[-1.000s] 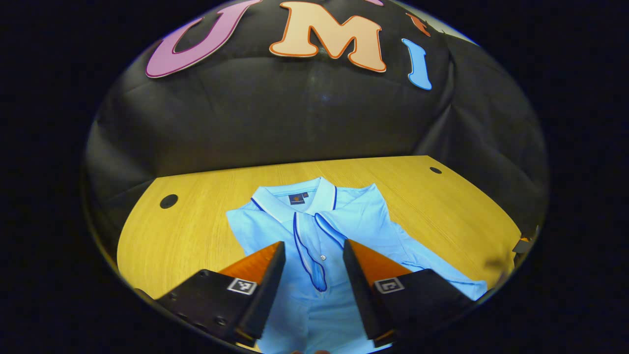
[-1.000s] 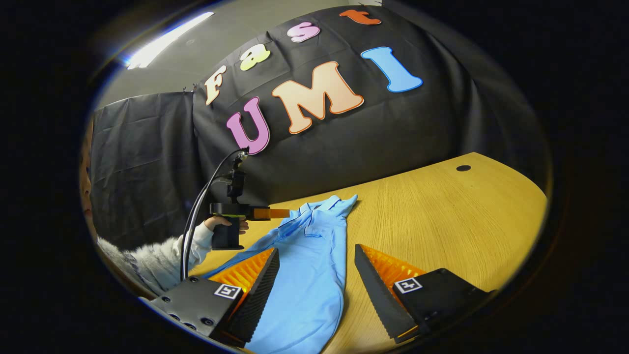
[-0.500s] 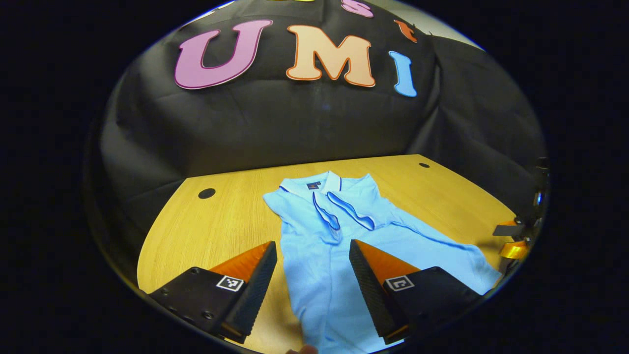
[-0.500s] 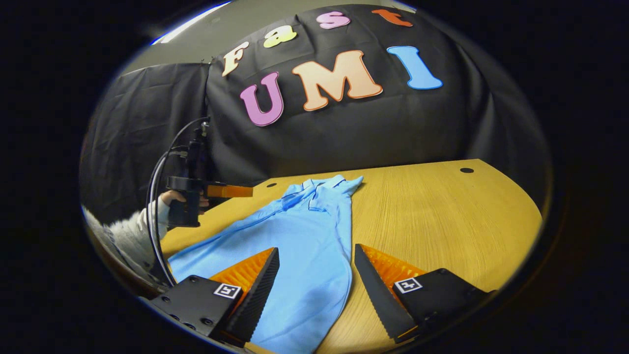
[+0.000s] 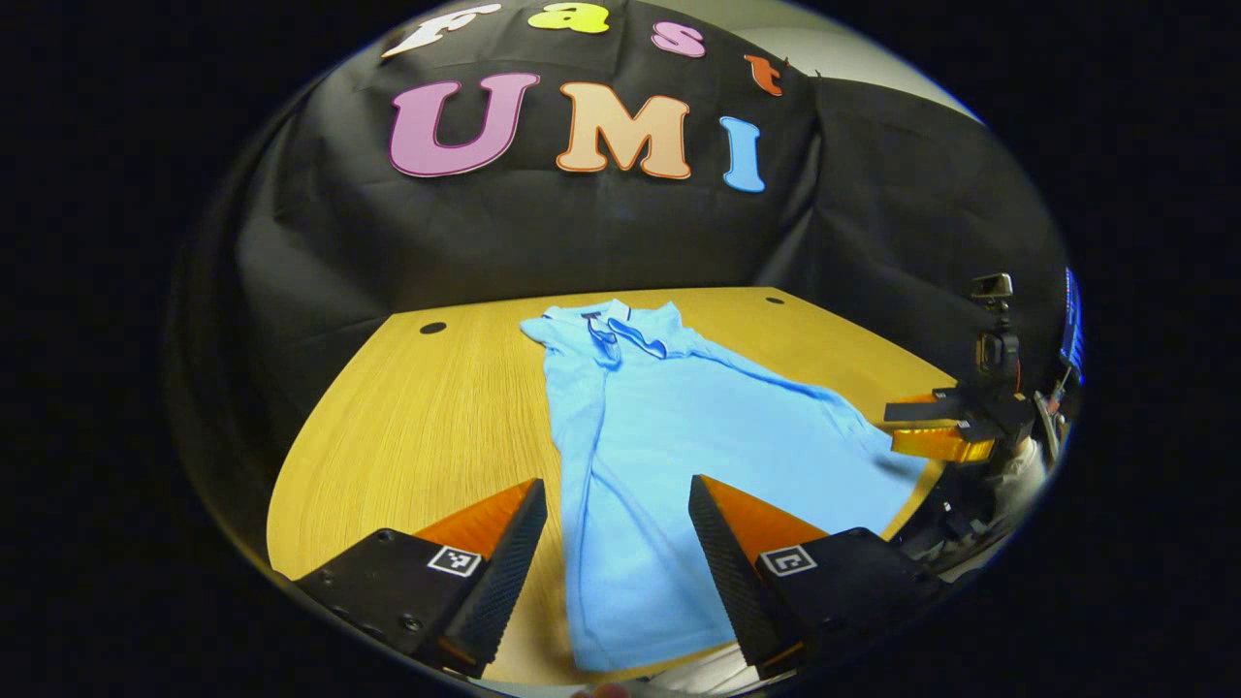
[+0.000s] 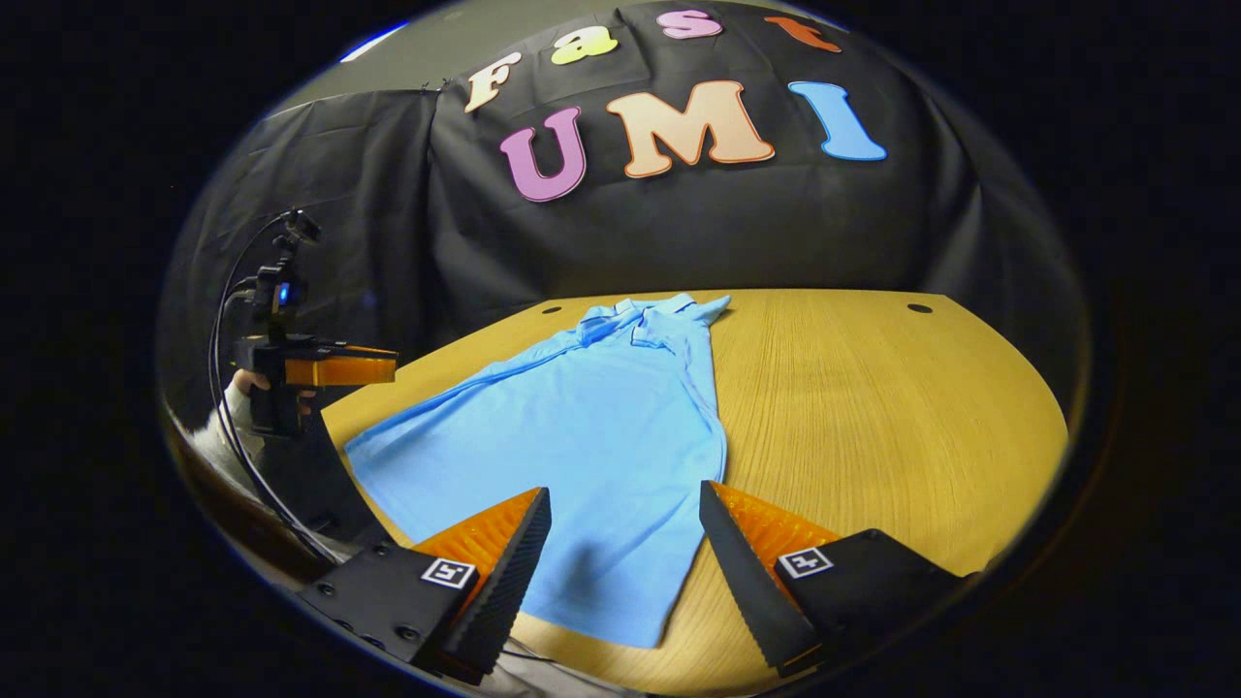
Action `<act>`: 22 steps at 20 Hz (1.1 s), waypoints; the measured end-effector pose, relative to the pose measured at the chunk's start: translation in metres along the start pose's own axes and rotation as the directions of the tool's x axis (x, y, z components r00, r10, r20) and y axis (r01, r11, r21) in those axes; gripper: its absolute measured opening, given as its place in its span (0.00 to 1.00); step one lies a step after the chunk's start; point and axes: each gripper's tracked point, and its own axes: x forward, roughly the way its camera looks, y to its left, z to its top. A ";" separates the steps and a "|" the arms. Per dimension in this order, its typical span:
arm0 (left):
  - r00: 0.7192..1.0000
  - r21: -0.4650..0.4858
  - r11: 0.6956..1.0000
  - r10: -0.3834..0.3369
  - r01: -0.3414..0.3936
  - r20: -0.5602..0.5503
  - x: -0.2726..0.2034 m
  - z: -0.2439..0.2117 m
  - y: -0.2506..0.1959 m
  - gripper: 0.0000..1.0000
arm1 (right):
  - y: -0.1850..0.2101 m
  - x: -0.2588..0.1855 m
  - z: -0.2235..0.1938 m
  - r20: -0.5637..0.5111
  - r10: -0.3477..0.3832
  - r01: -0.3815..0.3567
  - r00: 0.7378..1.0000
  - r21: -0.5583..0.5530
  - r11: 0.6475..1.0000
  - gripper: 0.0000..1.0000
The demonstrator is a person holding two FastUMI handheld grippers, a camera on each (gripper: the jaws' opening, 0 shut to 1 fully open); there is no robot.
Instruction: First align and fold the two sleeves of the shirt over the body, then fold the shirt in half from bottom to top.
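A light blue polo shirt (image 5: 679, 427) lies flat on the wooden bench (image 5: 427, 417), collar (image 5: 611, 325) at the far edge toward the black cloth wall and hem (image 6: 601, 611) at the near edge, so its long axis runs straight away from the person, collar pointing at the wall. It looks like thin, soft knit: light, limp, sure to sag and crease wherever it isn't supported, and likely to drag on the wood rather than slide freely. The sleeves seem already laid in over the body, since the outline reads as one long panel, though I can't make out the sleeve edges clearly. For the bottom-to-top fold I'd pinch the two hem corners, one per side, and carry them evenly up to the shoulders. The left hand-held gripper (image 5: 616, 543) hovers over the hem end with its jaws standing wide apart and nothing between them but air above the cloth. The right hand-held gripper (image 6: 625, 553) is likewise spread wide and empty, poised over the near right part of the hem.
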 end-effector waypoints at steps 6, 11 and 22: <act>0.999 -0.027 0.999 -0.025 0.024 -0.022 -0.030 -0.048 -0.011 0.88 | 0.008 -0.015 -0.016 0.007 -0.006 0.006 1.000 -0.044 0.999 0.97; 0.998 -0.031 0.999 -0.024 0.023 -0.053 -0.031 -0.067 -0.013 0.89 | 0.010 -0.010 -0.031 -0.018 -0.023 0.021 1.000 -0.066 0.998 0.97; 0.997 0.010 0.999 0.035 -0.034 -0.065 -0.015 -0.079 -0.021 0.86 | 0.013 -0.001 -0.034 0.003 -0.042 0.042 0.999 -0.093 0.995 0.92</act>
